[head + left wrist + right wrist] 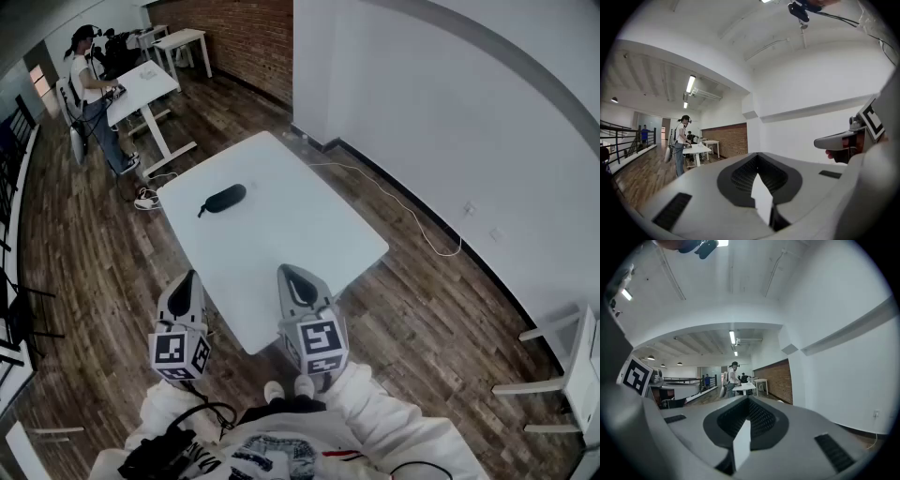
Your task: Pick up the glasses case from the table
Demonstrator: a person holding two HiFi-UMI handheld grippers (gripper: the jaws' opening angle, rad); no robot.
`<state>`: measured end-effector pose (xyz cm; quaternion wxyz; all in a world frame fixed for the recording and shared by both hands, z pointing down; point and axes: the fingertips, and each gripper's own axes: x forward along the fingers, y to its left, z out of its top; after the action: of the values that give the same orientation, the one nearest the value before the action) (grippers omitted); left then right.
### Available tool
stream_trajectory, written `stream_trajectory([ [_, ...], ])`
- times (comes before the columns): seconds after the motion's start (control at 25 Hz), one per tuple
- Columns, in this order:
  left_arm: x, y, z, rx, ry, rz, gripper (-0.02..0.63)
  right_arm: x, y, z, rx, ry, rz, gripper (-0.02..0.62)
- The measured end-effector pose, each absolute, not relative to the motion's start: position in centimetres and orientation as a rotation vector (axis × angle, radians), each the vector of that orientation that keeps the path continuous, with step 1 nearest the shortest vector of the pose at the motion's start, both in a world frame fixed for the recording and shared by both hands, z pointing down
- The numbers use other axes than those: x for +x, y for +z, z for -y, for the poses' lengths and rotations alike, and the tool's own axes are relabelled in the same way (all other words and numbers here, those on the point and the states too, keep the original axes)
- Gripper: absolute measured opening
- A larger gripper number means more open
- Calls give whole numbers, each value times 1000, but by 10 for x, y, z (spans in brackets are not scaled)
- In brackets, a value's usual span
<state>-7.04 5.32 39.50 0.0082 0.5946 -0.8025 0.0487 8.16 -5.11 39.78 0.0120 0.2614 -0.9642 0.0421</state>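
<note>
The black oval glasses case (225,198) lies on the far left part of the white table (300,244), with a short cord at its left end. My left gripper (190,275) is held level just off the table's near corner, its jaws shut and empty. My right gripper (284,270) hovers over the near edge, also shut with nothing in it. Both are well short of the case. The left gripper view shows only its own closed jaws (761,197) and the room beyond. The right gripper view likewise shows closed jaws (742,444). The case is in neither gripper view.
A person (89,80) stands at another white table (141,84) at the far left. A white cable (412,220) runs over the wooden floor right of my table. A white chair (562,375) stands at the right edge. The white wall is close behind the table.
</note>
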Motion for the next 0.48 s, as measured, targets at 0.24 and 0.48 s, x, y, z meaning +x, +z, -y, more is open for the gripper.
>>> stream_trajectory([
  [0.24, -72, 395, -52, 1858, 141, 2500, 15, 81, 398, 51, 810, 145, 3003, 6],
  [0.48, -71, 397, -51, 1848, 140, 2497, 15, 82, 398, 53, 812, 145, 3002, 6],
])
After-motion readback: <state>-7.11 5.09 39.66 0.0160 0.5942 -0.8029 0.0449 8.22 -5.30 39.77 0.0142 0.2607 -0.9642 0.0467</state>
